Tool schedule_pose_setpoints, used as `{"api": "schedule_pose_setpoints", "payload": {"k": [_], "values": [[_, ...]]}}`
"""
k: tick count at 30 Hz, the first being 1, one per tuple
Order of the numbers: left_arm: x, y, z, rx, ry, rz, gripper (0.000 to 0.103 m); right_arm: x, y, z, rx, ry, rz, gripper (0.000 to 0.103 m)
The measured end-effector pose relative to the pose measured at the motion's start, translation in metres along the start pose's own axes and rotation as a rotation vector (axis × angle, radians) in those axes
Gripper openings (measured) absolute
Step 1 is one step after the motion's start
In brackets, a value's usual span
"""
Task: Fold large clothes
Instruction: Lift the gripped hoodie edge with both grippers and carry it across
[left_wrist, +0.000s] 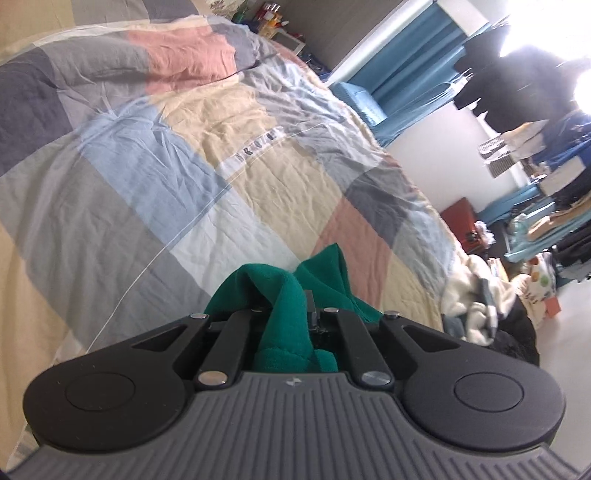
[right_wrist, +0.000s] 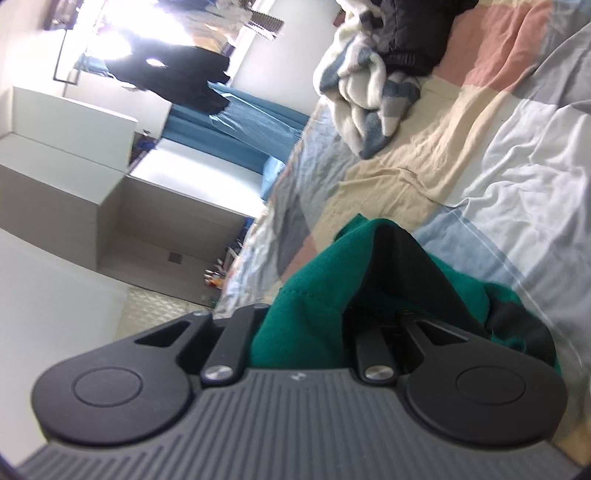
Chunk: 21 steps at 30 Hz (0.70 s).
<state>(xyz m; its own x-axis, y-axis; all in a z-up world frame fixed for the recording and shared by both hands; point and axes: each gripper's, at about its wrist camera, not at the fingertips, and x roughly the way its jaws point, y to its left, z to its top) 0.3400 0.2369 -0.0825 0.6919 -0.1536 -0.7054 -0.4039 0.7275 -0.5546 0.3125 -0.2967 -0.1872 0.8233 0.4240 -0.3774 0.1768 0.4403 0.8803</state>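
Green fleece garment is pinched in both left gripper and right gripper, jaws clamped narrow on bunched cloth, held above the patchwork-quilted bed, probably for spreading flat before folding.

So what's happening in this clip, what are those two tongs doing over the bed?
A person is working with two handheld tongs, both clamped on one green garment. The left tongs pinch a bunched fold of it; the right tongs grip another part, where a black lining shows. The garment is held above a patchwork quilt, not yet laid out flat.
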Motion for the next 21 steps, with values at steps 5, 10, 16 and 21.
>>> {"api": "schedule_pose_setpoints", "payload": {"k": [5,10,16,21], "values": [[0.051,-0.011,0.013,0.022,0.009,0.053,0.007,0.041,-0.025,0.014,-0.008,0.037,-0.015,0.017],[0.097,-0.019,0.029,0.023,0.016,0.074,0.007,0.07,-0.038,0.028,0.0,0.076,-0.019,0.017],[0.152,-0.029,0.054,0.016,-0.024,0.069,0.007,0.115,-0.027,0.051,-0.031,0.082,-0.046,0.017],[0.214,-0.024,0.072,-0.001,-0.016,0.078,0.008,0.152,-0.032,0.062,-0.056,0.079,-0.054,0.017]]}}
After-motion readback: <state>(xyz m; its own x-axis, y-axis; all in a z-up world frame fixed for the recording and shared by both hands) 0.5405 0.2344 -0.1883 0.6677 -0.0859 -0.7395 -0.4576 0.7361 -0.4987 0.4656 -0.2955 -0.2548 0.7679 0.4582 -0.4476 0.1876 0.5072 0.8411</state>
